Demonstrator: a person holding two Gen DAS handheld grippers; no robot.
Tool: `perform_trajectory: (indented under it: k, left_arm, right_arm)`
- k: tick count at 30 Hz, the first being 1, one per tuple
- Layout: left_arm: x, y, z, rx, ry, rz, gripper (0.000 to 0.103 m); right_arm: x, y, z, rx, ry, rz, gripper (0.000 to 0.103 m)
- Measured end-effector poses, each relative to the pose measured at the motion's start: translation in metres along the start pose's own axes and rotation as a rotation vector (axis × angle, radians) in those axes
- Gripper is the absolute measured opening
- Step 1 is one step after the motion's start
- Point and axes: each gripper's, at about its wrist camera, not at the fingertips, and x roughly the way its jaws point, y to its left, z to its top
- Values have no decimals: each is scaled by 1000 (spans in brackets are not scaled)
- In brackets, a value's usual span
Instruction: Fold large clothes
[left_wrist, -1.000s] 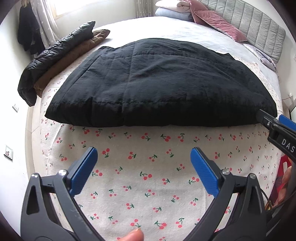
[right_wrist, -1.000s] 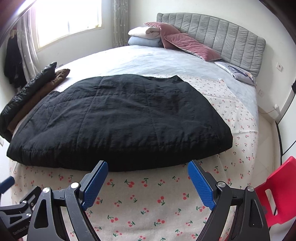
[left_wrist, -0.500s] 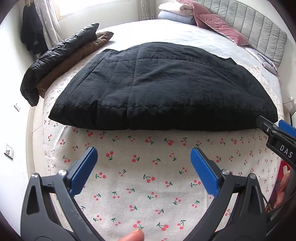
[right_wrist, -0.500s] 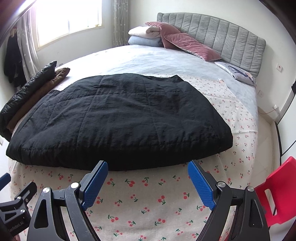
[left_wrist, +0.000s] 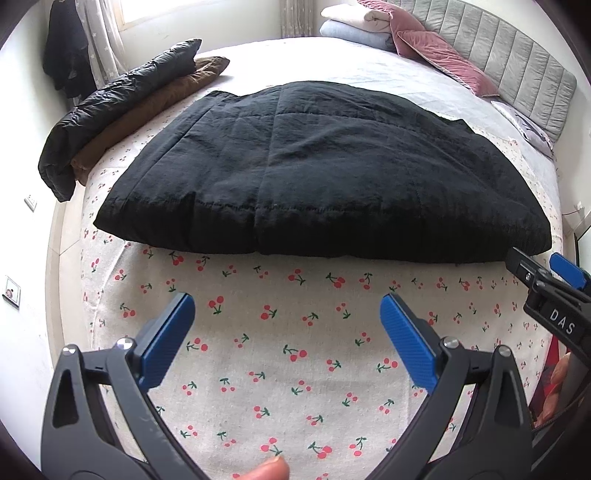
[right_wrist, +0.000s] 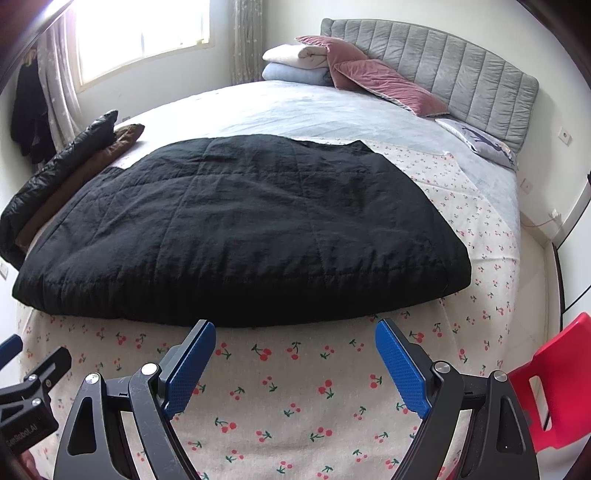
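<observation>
Basically both tools hover over the cherry sheet (left_wrist: 295, 332) at the near end of the bed (right_wrist: 314, 107), neither touching cloth. Left hand-held gripper (left_wrist: 286, 314): blue pads wide apart, nothing between them, only bare sheet under the gap. Right hand-held gripper (right_wrist: 295, 343): pads also spread wide, empty.

Black coat (left_wrist: 325, 173) lies flat across the middle of the bed, quilted, folded into a broad slab, its thick near edge running side to side. In the left view that edge sits ahead of the fingertips, with a strip of sheet between. In the right view the edge is much nearer: the left fingertip (right_wrist: 203, 328) sits just at the hem line, touching or not I cannot tell.

Right tool's tip pokes into the left view at the far right, just beside the coat's right corner. A fingertip (left_wrist: 267, 470) shows at the bottom of the left view.

Black puffer (left_wrist: 110, 107) and brown coat (left_wrist: 155, 107) lie stacked along the bed's left edge, apart from the black coat. Pillows (right_wrist: 373, 77) at the headboard (right_wrist: 443, 62). Red chair (right_wrist: 554, 384) right of the bed.
</observation>
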Motion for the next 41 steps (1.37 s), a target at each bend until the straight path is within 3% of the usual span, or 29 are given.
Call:
perform_trajectory:
  k: [13, 29, 34, 41]
  left_arm:
    - [3, 0, 0, -21, 14, -13, 100]
    - [-11, 7, -1, -40, -10, -35, 100]
    - [-13, 3, -3, -23, -21, -12, 100]
    - [-5, -2, -7, -14, 7, -13, 100]
  right_arm:
    - [9, -12, -1, 39, 28, -9, 89]
    - [-3, 9, -3, -42, 11, -1, 89]
    - [-8, 14, -6, -53, 13, 32, 89]
    - [-7, 17, -9, -64, 13, 28, 89]
